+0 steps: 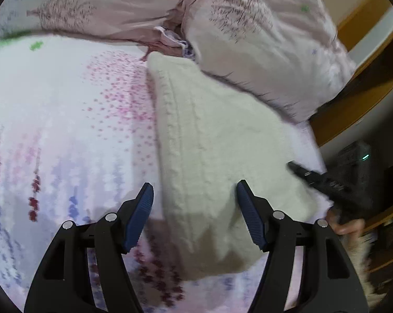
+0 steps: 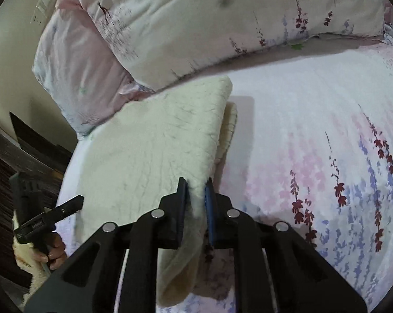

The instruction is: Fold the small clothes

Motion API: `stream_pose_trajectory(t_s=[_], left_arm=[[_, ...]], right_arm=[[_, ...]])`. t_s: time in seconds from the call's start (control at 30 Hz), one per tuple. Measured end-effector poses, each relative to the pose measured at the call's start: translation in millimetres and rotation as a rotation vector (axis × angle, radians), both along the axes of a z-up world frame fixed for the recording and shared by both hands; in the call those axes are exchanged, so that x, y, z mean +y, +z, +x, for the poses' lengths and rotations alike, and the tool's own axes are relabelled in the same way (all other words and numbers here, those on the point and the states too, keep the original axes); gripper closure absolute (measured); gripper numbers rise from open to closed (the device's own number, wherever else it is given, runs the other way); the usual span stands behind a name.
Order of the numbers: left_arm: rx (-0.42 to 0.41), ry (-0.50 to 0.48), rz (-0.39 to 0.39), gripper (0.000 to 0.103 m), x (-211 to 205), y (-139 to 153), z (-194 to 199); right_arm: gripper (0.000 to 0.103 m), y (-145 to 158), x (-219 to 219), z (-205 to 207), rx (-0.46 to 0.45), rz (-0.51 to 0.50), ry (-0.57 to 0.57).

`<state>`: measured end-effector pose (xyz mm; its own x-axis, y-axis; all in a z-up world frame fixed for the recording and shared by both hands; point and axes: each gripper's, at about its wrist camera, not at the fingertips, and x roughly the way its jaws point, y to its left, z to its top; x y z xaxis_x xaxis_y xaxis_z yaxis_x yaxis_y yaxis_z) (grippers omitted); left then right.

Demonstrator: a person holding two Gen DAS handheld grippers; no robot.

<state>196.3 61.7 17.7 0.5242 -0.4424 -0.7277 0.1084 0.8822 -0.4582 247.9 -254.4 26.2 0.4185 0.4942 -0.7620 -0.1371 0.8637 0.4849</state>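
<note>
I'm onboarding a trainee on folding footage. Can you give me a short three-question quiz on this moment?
1. True or false: the left gripper is clamped on the cream garment.
2. Which gripper grips the garment's edge? A) left B) right C) neither
3. Fill in: the garment lies on a floral ____.

Key:
1. False; its jaws stand open above the garment.
2. B; the right gripper pinches the cream fabric, which looks already folded over.
3. Bedsheet, with the pillows behind.
</note>
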Motion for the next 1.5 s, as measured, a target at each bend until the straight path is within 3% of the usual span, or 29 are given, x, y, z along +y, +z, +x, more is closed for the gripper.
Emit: stream_pose_trajectory(t_s=[0.07,0.2,0.33,0.4,0.53,0.6,0.73,0.77,0.87,0.9,0.97,1.13,1.4,1.5], left_arm=[[-0.011,0.007,0.045,0.033,-4.4,-0.8,-1.1],[-0.098,0.027,0.137,0.034,-8.1,17.8,-18.3],[-0.237,0.019,0.225,0.034,-21.5,38.2,-42.0],[-0.266,-0.013,0.270,0.034,-35.3,40.7,-46.9],[-0.190,-0.054,0.403,0.034,-57.0,21.8,-36.5],[-0.136,-0.055,0.406,0.032,-56.9,7.8,-30.0],[-0.122,-0.041,0.379,0.029,-52.0,6.6,-26.7],[-0.122,-0.038,0.373,0.029,-51.0,8.2,-28.6],[-0.154,-0.031,0.366,0.024,-48.9,18.2,-43.4],[-0.163,-0.030,0.371,0.021,-48.2,21.3,-49.2],[-0.185,-0.018,0.384,0.011,-45.6,26.4,-61.8],[-0.185,-0.018,0.355,0.002,-36.9,29.0,-86.4],[-0.139,-0.002,0.348,0.001,-33.2,21.3,-112.0],[-0.119,0.003,0.377,0.001,-34.7,17.6,-120.6]], right_arm=[[0.082,5.8,4.2,-1.1,-0.016,-0.041,-0.024],[0.078,36.5,14.2,-27.7,-0.177,-0.140,-0.025],[0.078,51.7,27.4,-59.8,-0.266,-0.154,0.081],[0.078,47.5,45.3,-69.0,-0.274,-0.216,0.146],[0.082,22.1,67.3,-72.7,-0.227,-0.405,0.209],[0.082,13.2,65.1,-72.3,-0.220,-0.409,0.201],[0.080,12.2,70.1,-74.1,-0.239,-0.432,0.180],[0.078,14.8,70.1,-76.1,-0.245,-0.430,0.175],[0.050,25.3,63.9,-84.6,-0.249,-0.325,0.138],[0.045,28.9,63.1,-89.1,-0.257,-0.309,0.122],[0.041,34.7,61.7,-96.7,-0.280,-0.336,0.101],[0.033,38.9,53.9,-117.7,-0.291,-0.352,0.067],[0.007,35.3,45.2,-155.9,-0.296,-0.404,0.030],[0.002,35.1,47.9,-168.6,-0.295,-0.425,0.026]])
